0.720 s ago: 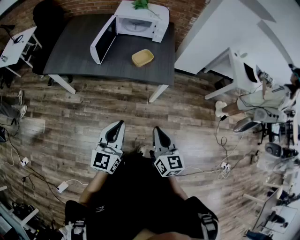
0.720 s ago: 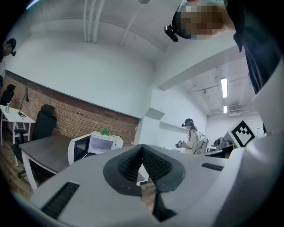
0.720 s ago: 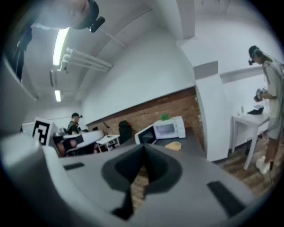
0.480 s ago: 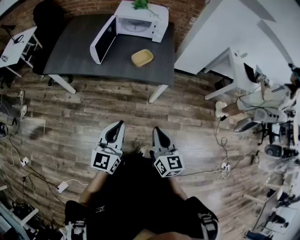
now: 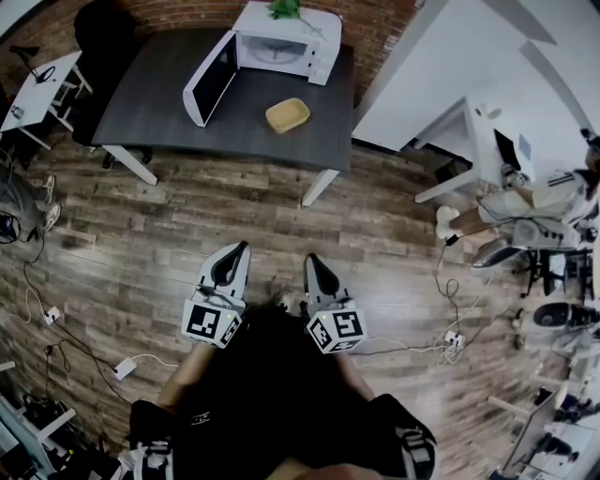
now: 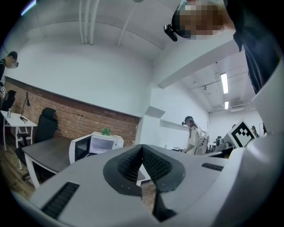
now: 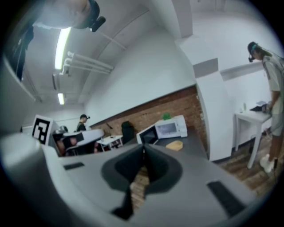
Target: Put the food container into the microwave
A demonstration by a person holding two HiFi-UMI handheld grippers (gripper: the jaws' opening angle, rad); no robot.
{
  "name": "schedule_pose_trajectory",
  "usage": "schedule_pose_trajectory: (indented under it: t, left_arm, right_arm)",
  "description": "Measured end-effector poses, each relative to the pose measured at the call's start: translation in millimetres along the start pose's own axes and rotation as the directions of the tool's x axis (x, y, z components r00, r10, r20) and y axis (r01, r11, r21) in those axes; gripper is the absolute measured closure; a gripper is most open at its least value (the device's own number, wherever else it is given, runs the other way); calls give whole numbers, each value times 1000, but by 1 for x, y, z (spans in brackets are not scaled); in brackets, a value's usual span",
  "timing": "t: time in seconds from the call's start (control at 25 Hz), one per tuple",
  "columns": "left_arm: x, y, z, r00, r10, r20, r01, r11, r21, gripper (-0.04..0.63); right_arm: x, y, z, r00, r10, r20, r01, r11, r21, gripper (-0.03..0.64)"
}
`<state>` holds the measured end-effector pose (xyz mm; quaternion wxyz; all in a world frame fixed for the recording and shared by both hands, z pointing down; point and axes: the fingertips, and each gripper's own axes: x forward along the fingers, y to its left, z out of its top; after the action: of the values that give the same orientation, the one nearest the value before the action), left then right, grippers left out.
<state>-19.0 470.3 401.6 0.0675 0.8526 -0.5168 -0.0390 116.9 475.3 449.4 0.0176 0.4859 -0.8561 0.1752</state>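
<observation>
A yellow food container (image 5: pixel 287 114) lies on the dark table (image 5: pixel 169 103), far ahead across the wood floor; the right gripper view also catches the container (image 7: pixel 174 145). Behind it stands the white microwave (image 5: pixel 286 40) with its door (image 5: pixel 210 79) swung open to the left. The microwave (image 6: pixel 95 144) shows in the left gripper view and the microwave (image 7: pixel 166 127) in the right one. My left gripper (image 5: pixel 235 252) and right gripper (image 5: pixel 314 262) are held close to my body, both shut and holding nothing, far from the table.
A green object (image 5: pixel 283 7) sits on top of the microwave. A black chair (image 5: pixel 98 26) stands at the table's far left, beside a small white desk (image 5: pixel 33 89). White desks and a seated person (image 5: pixel 534 197) are at the right. Cables and power strips (image 5: pixel 123 369) lie on the floor.
The head view has shifted slightly, so the table and microwave sit a little further right and lower in the frame. Both grippers stay in the same place, shut.
</observation>
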Motion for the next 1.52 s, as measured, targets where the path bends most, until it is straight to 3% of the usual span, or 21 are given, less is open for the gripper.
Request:
schedule_pose_trajectory:
  t: [0.16, 0.88, 1.16, 1.52]
  left_arm:
    - [3, -13, -4, 999, 23, -22, -21, 998, 51, 558]
    - [22, -64, -30, 996, 70, -47, -68, 996, 59, 558]
    - [50, -54, -44, 997, 43, -61, -41, 998, 39, 558]
    - [115, 2, -42, 997, 18, -69, -16, 1000, 22, 558]
  right_arm:
    - [-5, -9, -1, 1000, 14, -6, -14, 1000, -1, 583]
    - [-26, -83, -1, 998, 57, 5, -57, 998, -2, 583]
    - [-7, -100, 2, 1000, 31, -3, -31, 999, -17, 583]
    - [63, -121, 26, 1000, -3, -10, 3, 1000, -29, 583]
